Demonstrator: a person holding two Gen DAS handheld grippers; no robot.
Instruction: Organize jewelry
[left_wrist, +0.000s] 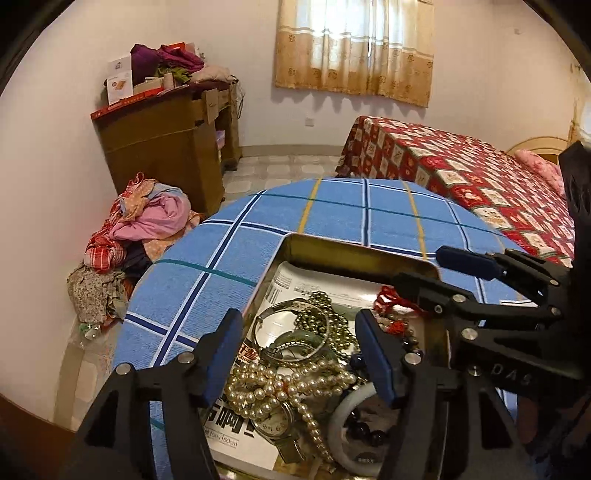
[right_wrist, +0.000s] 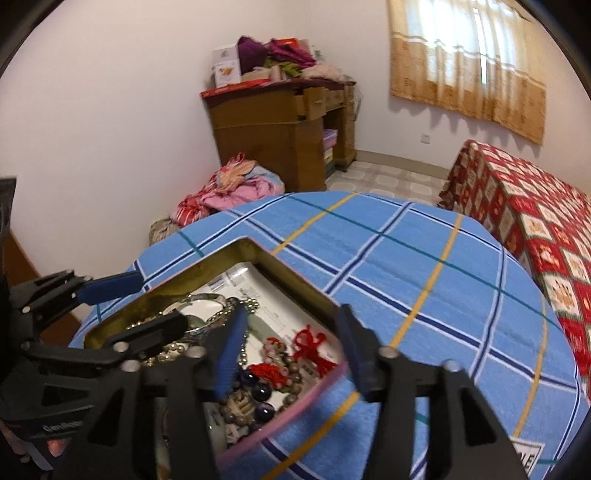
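1. Bedroom walls in pale white frame a round table (left_wrist: 229, 258) covered with a blue checked cloth; beyond it stand a wooden cabinet (left_wrist: 162, 147) piled with clothes, a curtained window (left_wrist: 354, 44) and a bed (left_wrist: 480, 177) under a red patterned spread.
2. On the cloth sits an open metal tin (left_wrist: 354, 251) lined with printed paper, directly below both grippers.
3. Left gripper (left_wrist: 299, 354) hovers over the tin with its blue-padded jaws spread apart and nothing clamped between them.
4. Between and just under those jaws lies a tangle of jewelry: a pearl necklace (left_wrist: 280, 387), a wristwatch (left_wrist: 275, 421) beneath it, a silver bangle (left_wrist: 291, 332) and a strand of dull gold beads (left_wrist: 332, 314) farther ahead.
5. A pale jade-like bangle (left_wrist: 347, 413) rests near the left gripper's right jaw, with dark beads inside its ring.
6. Right gripper (right_wrist: 291, 354) also stands released, jaws parted, holding nothing; its left jaw is over the tin and its right jaw is over the tin's near rim.
7. Between its jaws lie a red knotted cord (right_wrist: 310, 347), brown bead bracelets (right_wrist: 284, 380) and dark blue glass beads (right_wrist: 258, 391).
8. Each gripper shows at the edge of the other's view, close beside it over the tin.
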